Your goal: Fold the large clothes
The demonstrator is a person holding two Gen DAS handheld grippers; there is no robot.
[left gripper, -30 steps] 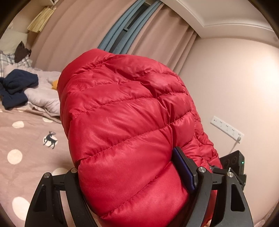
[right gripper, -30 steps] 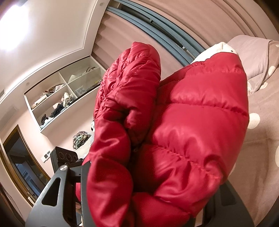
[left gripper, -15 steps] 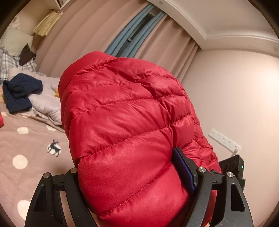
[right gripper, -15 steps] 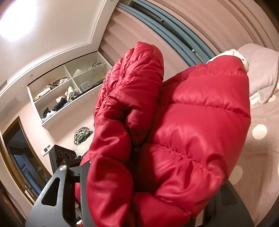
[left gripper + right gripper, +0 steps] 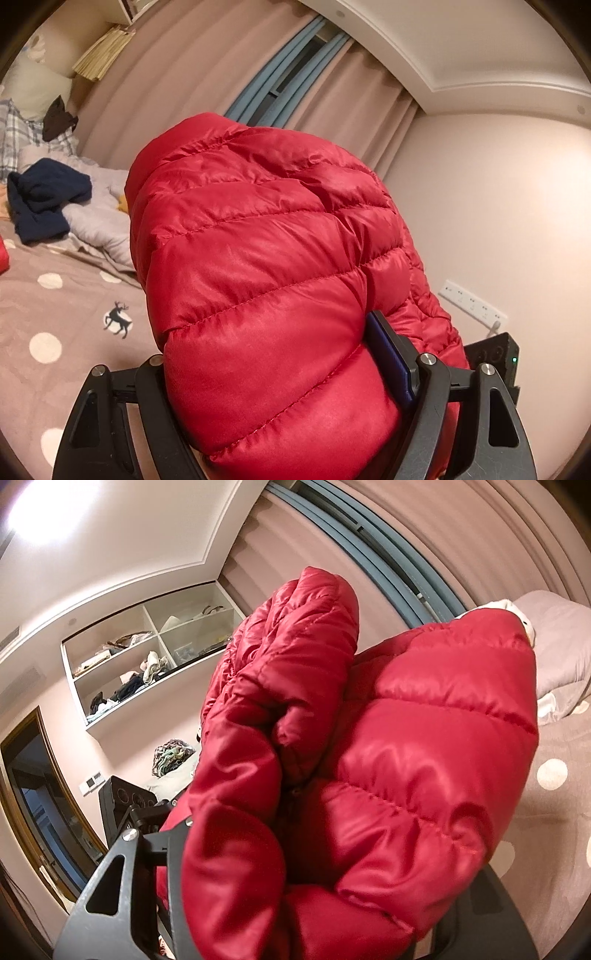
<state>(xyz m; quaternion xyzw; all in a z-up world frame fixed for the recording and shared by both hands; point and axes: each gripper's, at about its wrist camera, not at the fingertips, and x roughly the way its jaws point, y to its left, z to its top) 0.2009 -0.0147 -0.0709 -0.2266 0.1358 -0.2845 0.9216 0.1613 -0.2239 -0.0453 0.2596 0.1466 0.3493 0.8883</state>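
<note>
Both grippers clamp the bunched red puffer jacket [image 5: 266, 280] above the spotted bed [image 5: 55, 325]: left gripper [image 5: 284, 398] grasping one thick fold, right gripper [image 5: 325, 897] another.

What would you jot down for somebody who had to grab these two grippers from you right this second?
Left gripper: clamped on a thick bunch of the red puffer jacket.
Right gripper: also gripping the jacket, bunched in two bulging lobes.
Jacket: held up in the air above the dotted bedspread, not laid flat.
Done: jacket picked up at two places.
Left: spread it on the bed and fold it. The navy garment lies unfolded by the pillows.
</note>
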